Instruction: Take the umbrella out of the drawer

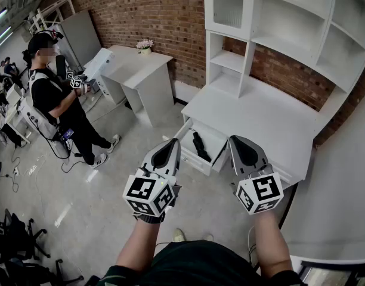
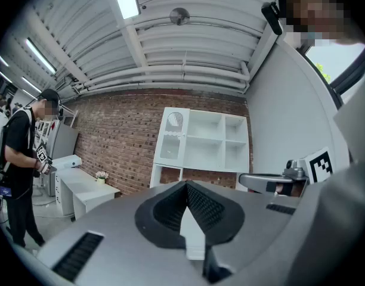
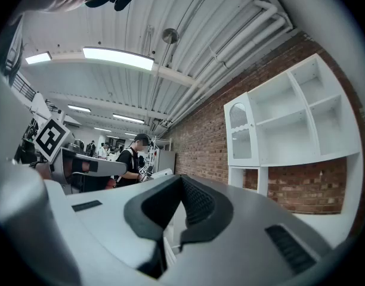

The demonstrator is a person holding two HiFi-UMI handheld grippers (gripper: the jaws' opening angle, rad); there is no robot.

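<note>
I see slim black folded umbrella (image 1: 199, 146) lying in open white drawer (image 1: 196, 163) under smooth white surface (image 1: 254, 118). My left tool (image 1: 170, 148) and right tool (image 1: 239, 146) level, side by side near drawer; ribbed pads pressed together, both empty.

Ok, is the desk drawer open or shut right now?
Open: in the head view the drawer stands pulled out from the white desk, with the black folded umbrella lying inside it.
</note>
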